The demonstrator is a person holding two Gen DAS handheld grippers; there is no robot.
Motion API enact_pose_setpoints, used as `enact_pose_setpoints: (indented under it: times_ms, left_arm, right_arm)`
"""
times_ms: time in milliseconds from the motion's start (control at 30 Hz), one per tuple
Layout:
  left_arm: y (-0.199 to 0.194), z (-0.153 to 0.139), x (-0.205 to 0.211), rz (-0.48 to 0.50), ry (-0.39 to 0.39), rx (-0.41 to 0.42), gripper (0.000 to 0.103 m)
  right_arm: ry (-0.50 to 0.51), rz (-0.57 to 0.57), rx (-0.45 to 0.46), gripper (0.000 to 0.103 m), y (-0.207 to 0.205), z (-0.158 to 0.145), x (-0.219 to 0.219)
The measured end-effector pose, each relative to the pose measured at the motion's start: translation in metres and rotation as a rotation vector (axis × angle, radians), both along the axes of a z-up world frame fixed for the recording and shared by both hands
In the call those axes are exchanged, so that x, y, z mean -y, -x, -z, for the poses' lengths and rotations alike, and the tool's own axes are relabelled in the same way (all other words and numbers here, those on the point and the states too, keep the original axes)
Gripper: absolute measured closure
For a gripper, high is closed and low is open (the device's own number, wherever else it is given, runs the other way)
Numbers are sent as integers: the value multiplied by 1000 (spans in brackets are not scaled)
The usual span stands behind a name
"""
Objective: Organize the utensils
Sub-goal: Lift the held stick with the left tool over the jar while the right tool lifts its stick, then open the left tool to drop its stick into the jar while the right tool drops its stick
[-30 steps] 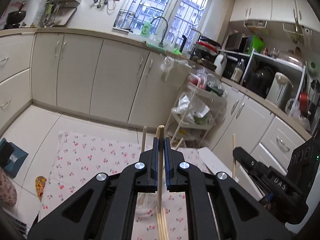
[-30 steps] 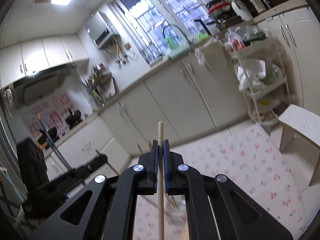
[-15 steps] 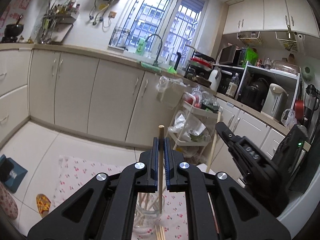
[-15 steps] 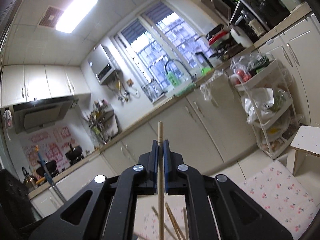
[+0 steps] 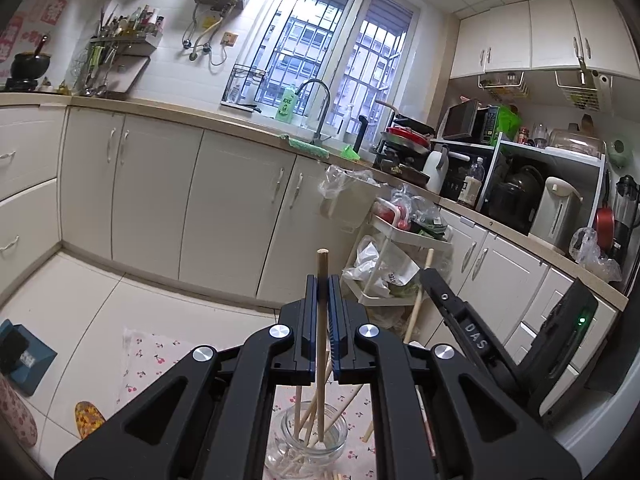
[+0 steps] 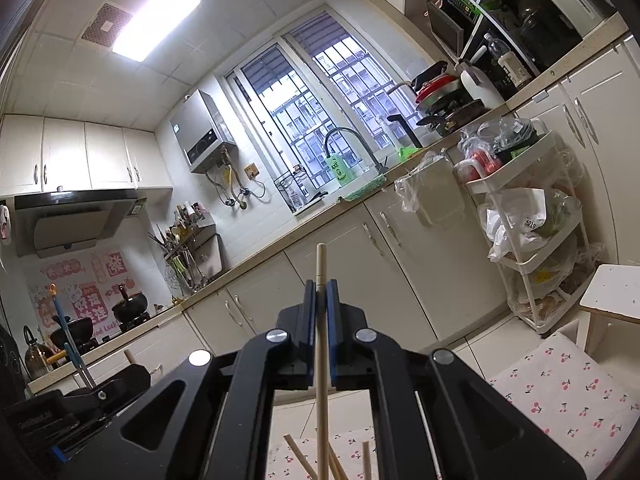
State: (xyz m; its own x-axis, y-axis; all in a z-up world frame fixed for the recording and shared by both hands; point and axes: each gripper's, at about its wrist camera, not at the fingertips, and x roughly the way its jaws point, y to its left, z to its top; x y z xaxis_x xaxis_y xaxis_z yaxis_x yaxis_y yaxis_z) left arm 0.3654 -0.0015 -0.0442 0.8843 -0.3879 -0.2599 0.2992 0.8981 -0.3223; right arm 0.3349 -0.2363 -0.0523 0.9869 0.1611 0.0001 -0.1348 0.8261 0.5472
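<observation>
A chopstick [image 5: 321, 320] is clamped by each gripper [image 5: 322, 280]; the glass jar [image 5: 307, 438] may be tipped if lowered off-centre.

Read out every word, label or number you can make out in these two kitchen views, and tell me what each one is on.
"AXE": green bottle on the window sill by the faucet, also in the right wrist view.
"DAS": right hand-held gripper, along its black finger.
"4010", possibly: white bag on the rolling cart; small, uncertain.
Pink wall stickers by the stove: Chinese characters, too blurred to read.
Microwave panel: too small.
</observation>
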Motion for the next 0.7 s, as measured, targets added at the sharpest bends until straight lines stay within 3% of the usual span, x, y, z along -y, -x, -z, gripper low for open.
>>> enact_pose_setpoints:
  times_ms: [367,700]
  left_arm:
    - [-26,41,4,-3,-58,-87,98]
    - [-40,79,16,69,-106,-175,98]
  right_arm:
    - [11,15,11,97,1,1,2]
    - [61,18,-15,97,-21,20,-17]
